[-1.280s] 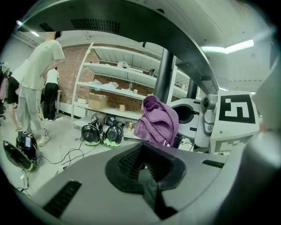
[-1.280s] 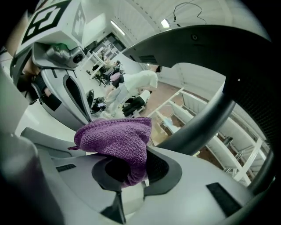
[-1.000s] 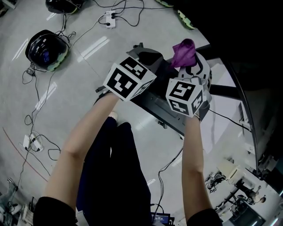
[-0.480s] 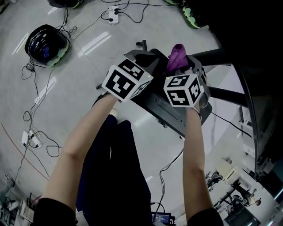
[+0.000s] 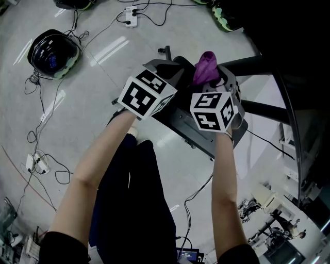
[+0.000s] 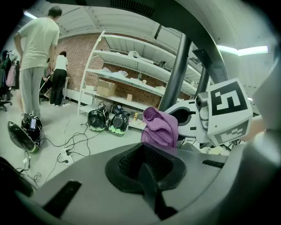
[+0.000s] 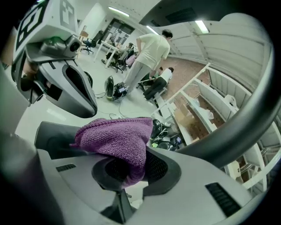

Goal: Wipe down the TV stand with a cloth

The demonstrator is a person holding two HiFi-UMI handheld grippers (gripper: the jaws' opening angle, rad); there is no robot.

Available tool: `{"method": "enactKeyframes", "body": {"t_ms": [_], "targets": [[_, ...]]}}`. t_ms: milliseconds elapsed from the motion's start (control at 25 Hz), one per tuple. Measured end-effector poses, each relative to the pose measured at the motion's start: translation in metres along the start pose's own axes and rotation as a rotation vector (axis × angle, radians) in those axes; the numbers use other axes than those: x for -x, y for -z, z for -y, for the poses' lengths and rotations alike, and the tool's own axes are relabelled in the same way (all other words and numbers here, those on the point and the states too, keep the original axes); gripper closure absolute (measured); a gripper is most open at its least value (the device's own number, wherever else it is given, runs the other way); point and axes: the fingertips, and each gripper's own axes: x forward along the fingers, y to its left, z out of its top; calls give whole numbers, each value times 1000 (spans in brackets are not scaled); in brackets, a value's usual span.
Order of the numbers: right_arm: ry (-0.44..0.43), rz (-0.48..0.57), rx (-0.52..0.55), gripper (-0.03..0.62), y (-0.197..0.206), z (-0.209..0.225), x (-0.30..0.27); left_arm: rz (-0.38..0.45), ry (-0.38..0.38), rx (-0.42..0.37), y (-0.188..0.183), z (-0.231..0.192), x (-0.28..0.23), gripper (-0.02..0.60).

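Note:
A purple cloth point(image 5: 205, 67) sticks up from my right gripper point(image 5: 212, 77), which is shut on it. In the right gripper view the cloth point(image 7: 116, 138) bulges out over the closed jaws of the right gripper point(image 7: 129, 169). My left gripper point(image 5: 167, 69) is close beside it on the left, shut with nothing in it; its black pads point(image 6: 145, 165) meet. From the left gripper view the cloth point(image 6: 160, 127) shows just beyond the jaws. The dark TV stand's base point(image 5: 193, 135) and black bars point(image 5: 263, 109) lie below and right of both grippers.
A black helmet point(image 5: 51, 51) lies on the floor at far left, with cables and a white power strip point(image 5: 131, 15) around it. White shelves point(image 6: 131, 74) and standing people point(image 6: 37, 57) are across the room. More helmets point(image 6: 107, 121) sit by the shelves.
The right gripper with the cloth has shifted a little left and up, closer to the left gripper. Both grippers stayed shut.

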Motion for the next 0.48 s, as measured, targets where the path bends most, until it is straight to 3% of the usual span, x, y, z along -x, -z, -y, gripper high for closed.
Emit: {"method": "enactKeyframes", "body": {"t_ms": [480], "targets": [[189,106,-132,519,19,46,86,50,63,35,-20,43,-8,575]]}}
